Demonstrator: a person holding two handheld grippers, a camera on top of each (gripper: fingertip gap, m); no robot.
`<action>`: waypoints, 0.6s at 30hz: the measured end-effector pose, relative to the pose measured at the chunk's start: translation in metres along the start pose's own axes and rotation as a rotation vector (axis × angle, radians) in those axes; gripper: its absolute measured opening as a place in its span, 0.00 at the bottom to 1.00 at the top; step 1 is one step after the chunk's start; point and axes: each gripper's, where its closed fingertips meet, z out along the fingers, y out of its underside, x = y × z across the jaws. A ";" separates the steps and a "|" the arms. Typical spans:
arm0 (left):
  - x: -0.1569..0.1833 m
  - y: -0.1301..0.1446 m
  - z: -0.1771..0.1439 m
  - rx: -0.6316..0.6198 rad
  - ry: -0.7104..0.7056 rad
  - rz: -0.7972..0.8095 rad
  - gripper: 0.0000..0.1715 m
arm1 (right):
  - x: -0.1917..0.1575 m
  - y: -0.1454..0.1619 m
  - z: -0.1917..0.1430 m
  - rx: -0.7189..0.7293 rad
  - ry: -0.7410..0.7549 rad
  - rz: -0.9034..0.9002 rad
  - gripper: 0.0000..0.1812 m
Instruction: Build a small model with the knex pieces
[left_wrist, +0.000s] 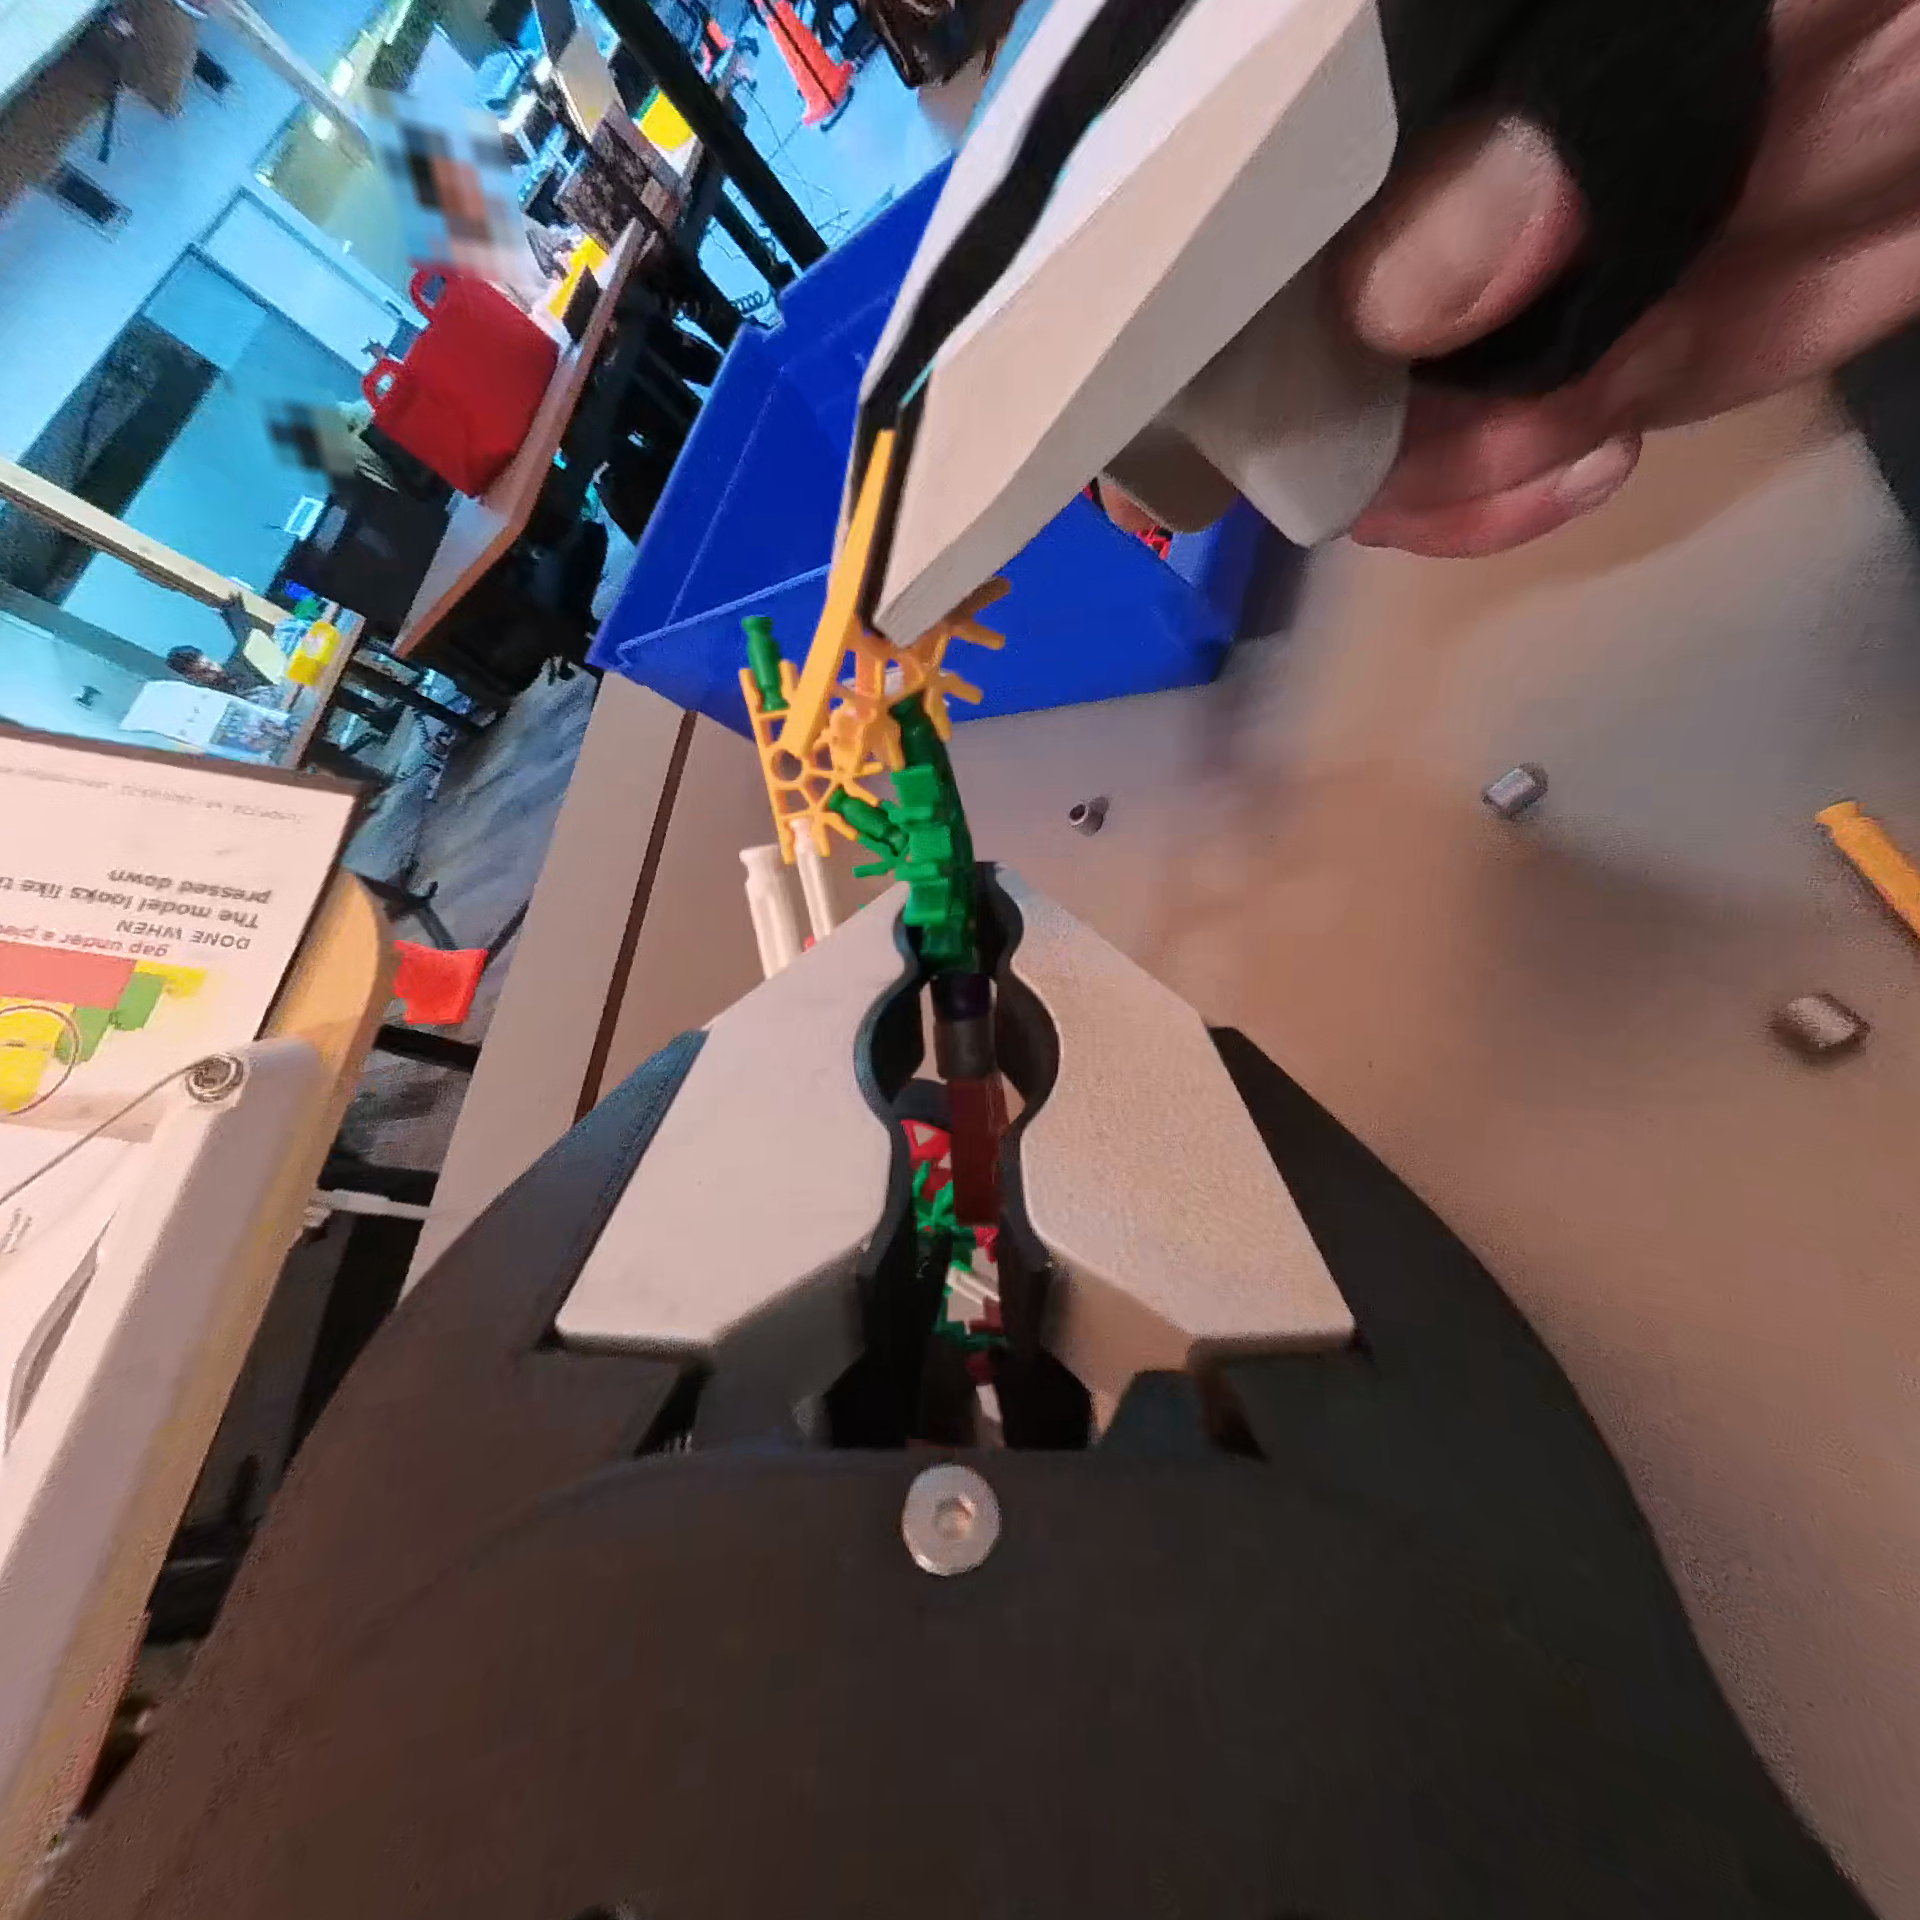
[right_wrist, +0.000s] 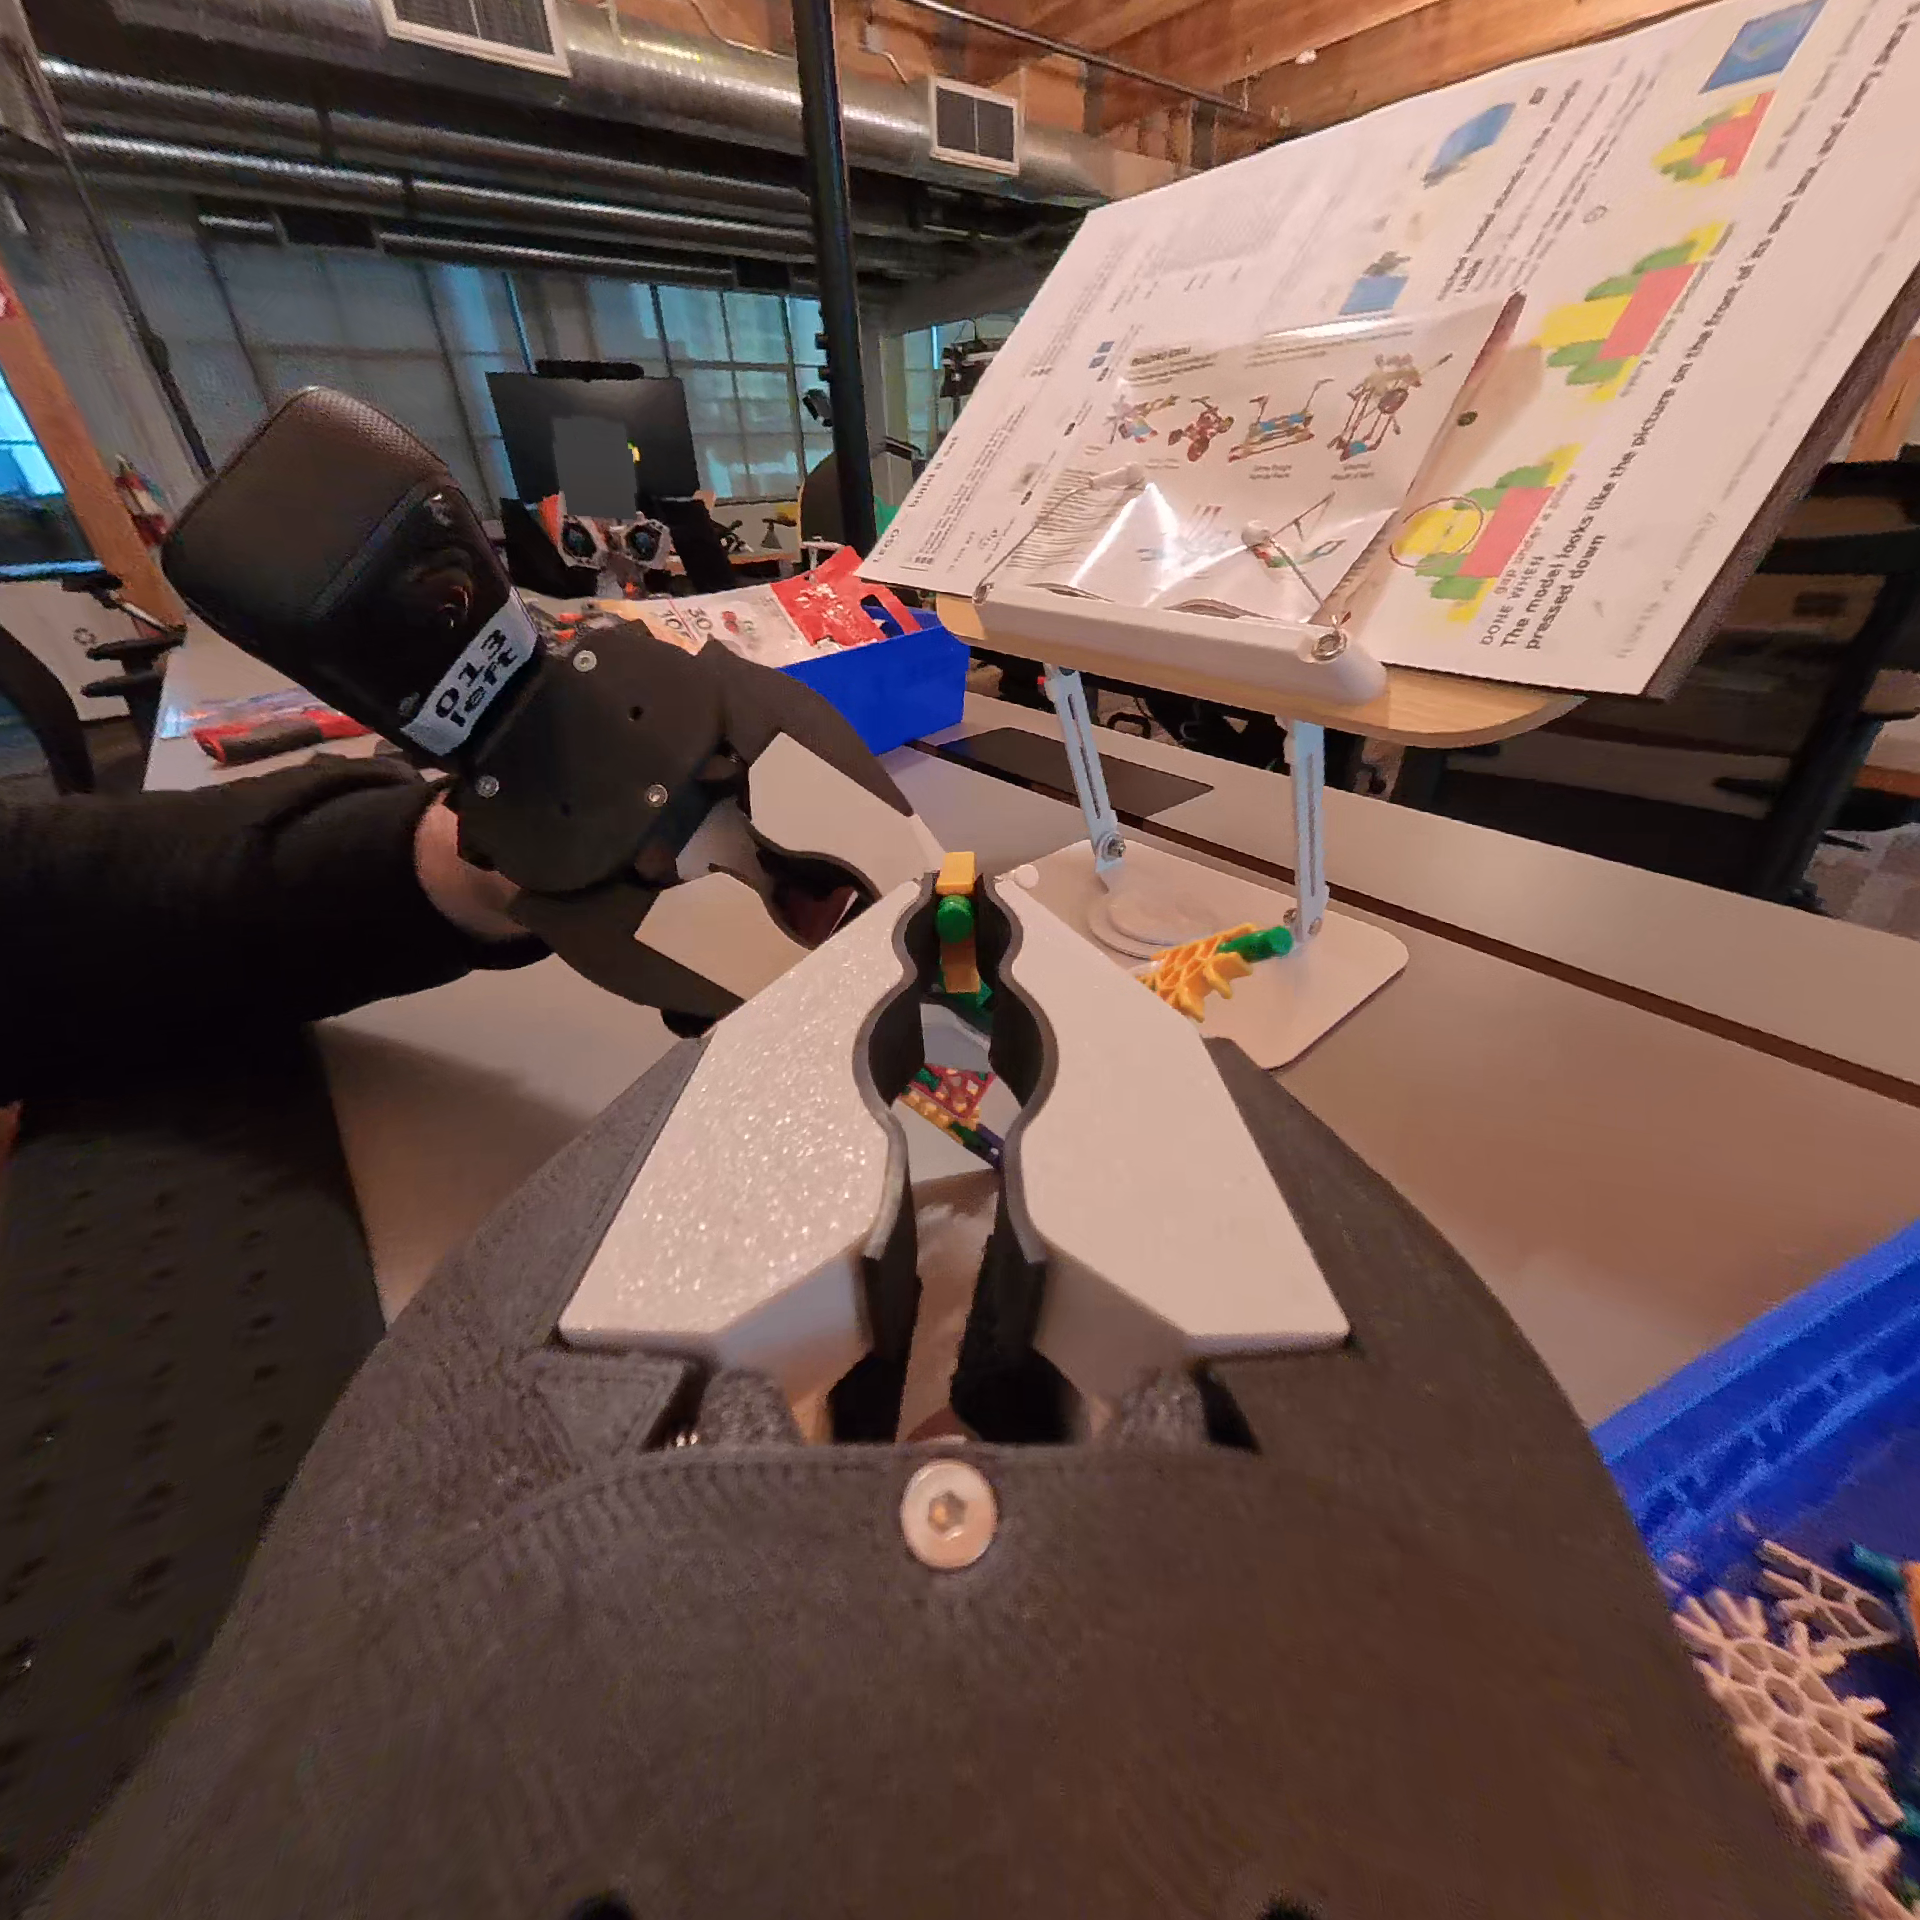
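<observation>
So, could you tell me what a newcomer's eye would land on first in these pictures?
First, the toy model of green, yellow and red rods and connectors, clamped in the left gripper above the grey table. The right gripper pinches a yellow rod at the model's top. Behind, a tilted instruction board on a white stand, and a blue bin.

1. Your left gripper (left_wrist: 961, 914) has its jaws nearly closed on a rod-and-connector assembly (left_wrist: 925, 831).
2. Your right gripper (right_wrist: 956, 914) has its jaws nearly closed on a yellow rod (right_wrist: 956, 925).
3. Your gloved right hand (left_wrist: 1621, 312) wraps the right gripper's handle.
</observation>
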 end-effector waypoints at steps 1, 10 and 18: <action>0.000 0.000 0.000 -0.001 0.011 -0.013 0.02 | 0.000 0.000 -0.001 0.000 0.000 -0.009 0.02; 0.001 -0.002 0.000 0.007 0.218 -0.292 0.01 | -0.006 -0.003 0.006 -0.073 0.189 -0.483 0.02; 0.005 -0.006 0.004 0.010 0.364 -0.510 0.01 | 0.001 -0.007 0.010 -0.146 0.417 -0.901 0.03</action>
